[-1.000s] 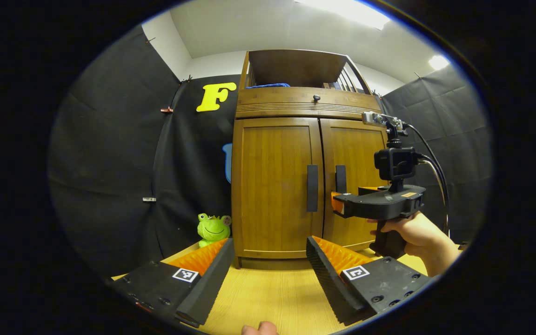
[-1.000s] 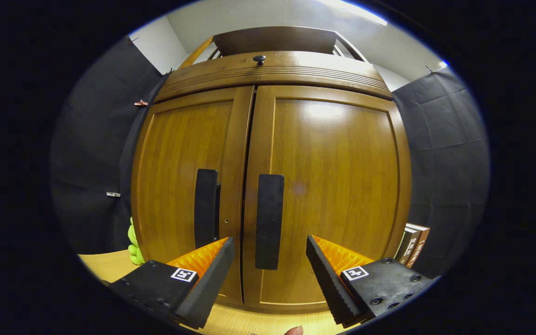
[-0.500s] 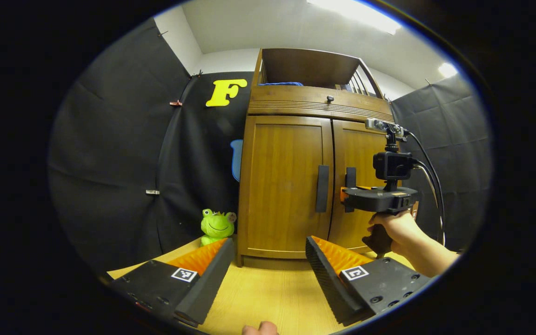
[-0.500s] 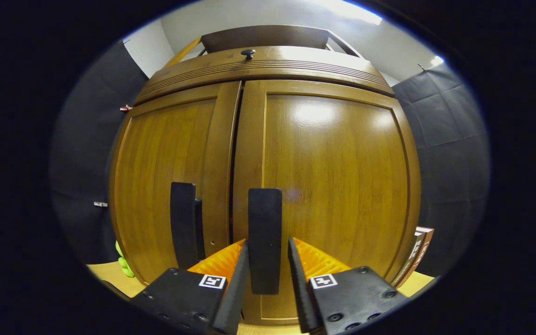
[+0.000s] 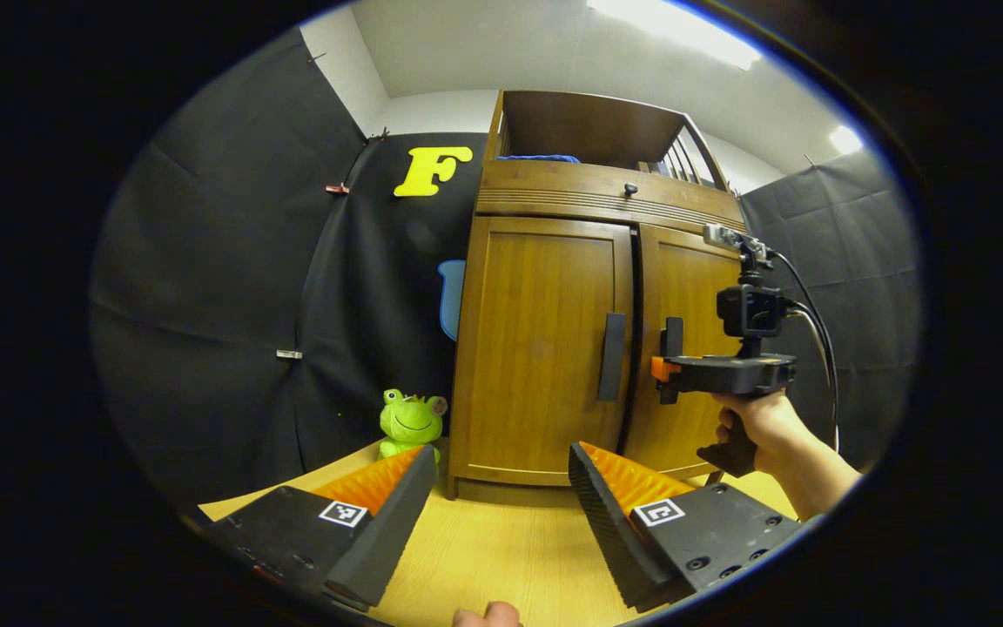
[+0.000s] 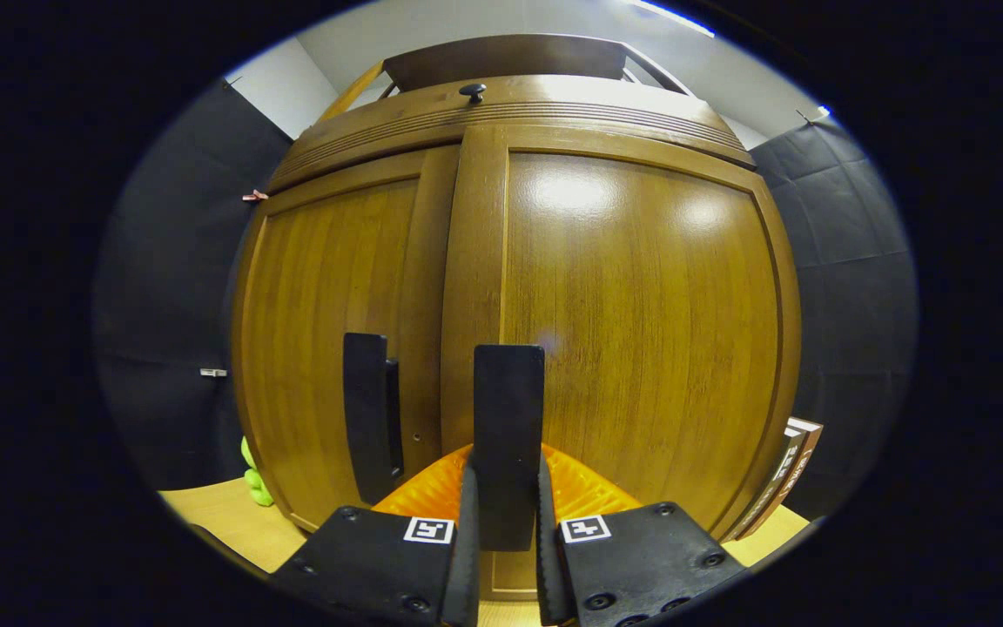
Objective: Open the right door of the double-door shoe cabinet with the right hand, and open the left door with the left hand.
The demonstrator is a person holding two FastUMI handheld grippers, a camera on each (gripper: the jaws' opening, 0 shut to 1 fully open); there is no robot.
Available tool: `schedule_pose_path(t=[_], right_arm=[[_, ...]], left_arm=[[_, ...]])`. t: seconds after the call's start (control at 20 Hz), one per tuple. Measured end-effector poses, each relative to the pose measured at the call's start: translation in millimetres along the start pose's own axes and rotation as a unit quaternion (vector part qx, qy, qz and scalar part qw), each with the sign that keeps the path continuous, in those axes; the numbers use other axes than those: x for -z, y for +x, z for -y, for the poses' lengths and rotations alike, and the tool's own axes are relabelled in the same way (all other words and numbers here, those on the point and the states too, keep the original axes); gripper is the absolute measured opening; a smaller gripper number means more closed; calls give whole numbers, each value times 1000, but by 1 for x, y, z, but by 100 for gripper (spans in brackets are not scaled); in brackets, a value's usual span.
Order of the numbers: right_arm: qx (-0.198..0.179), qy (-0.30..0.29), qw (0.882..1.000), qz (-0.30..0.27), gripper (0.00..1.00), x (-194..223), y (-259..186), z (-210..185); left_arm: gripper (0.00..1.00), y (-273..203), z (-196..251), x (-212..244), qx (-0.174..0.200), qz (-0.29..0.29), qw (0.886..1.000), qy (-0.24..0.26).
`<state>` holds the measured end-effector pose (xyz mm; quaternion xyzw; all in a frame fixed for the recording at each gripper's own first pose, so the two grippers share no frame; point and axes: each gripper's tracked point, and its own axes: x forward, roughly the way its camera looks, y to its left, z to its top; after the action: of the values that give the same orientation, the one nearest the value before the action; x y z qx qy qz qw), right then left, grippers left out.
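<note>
— What is seen at the shoe cabinet [image 5: 554,348]?

— The right gripper [image 6: 506,557] is clamped on the black handle of the right door [image 6: 508,435], both fingers pressed against its sides in the right gripper view. In the left gripper view the same gripper [image 5: 660,370] is seen at that handle [image 5: 672,338], held level by a hand [image 5: 758,427] in front of the cabinet's right half.

— And the doors themselves?

— The right door [image 5: 684,348] is shown pulled slightly ajar, a dark gap being visible between it and the left door [image 5: 545,340]. The left door is seen flat against the cabinet, its black handle [image 5: 613,357] untouched, just beside the gap.

— How is the left gripper held?

— The left gripper [image 5: 497,514] is kept released, its fingers spread wide, well short of the cabinet's front and above the light wooden table [image 5: 484,557] on which the cabinet stands.

— What else is pictured around the cabinet?

— A green frog toy [image 5: 410,422] is set on the table just beside the cabinet's left corner. Some books [image 6: 784,470] are leaned at its right side. A small black knob [image 5: 630,187] is fixed on the panel above the doors.
</note>
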<state>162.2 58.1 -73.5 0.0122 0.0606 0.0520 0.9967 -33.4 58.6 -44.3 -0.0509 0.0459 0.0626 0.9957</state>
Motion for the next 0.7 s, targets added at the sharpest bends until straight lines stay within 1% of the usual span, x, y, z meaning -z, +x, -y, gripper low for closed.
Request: schedule_pose_path(t=[0.15, 0.2, 0.25, 0.35, 0.4, 0.45, 0.5, 0.6, 0.65, 0.7], right_arm=[[-23, 11, 1000, 5, 26, -7, -30, 5], [-30, 13, 999, 4, 30, -7, -40, 7], [-37, 14, 999, 7, 26, -10, -50, 9], [-47, 14, 999, 11, 25, -14, -70, 17], [-52, 15, 998, 11, 30, -15, -81, 21], [-57, 20, 998, 14, 25, -17, -90, 25], [-62, 25, 998, 14, 30, -17, -100, 30], [-65, 31, 997, 19, 29, -21, -117, 42], [-64, 30, 997, 20, 25, -23, -126, 49], [-61, 30, 997, 23, 29, -25, -134, 56]], left_arm=[[95, 1, 3, -1, 2, 0, 1000, 3], [95, 3, 2, 0, 2, 1, 1000, 5], [95, 3, 2, 0, 2, 1, 1000, 7], [95, 1, 5, 2, 4, 1, 1000, 9], [95, 2, 6, 2, 7, 1, 1000, 11], [94, 2, 8, 2, 9, 2, 1000, 14], [94, 1, 10, 2, 10, 2, 1000, 14], [95, -1, 18, 3, 15, 2, 1000, 11], [95, -2, 21, 3, 18, 1, 1000, 9], [95, -2, 23, 3, 22, 1, 1000, 8]])
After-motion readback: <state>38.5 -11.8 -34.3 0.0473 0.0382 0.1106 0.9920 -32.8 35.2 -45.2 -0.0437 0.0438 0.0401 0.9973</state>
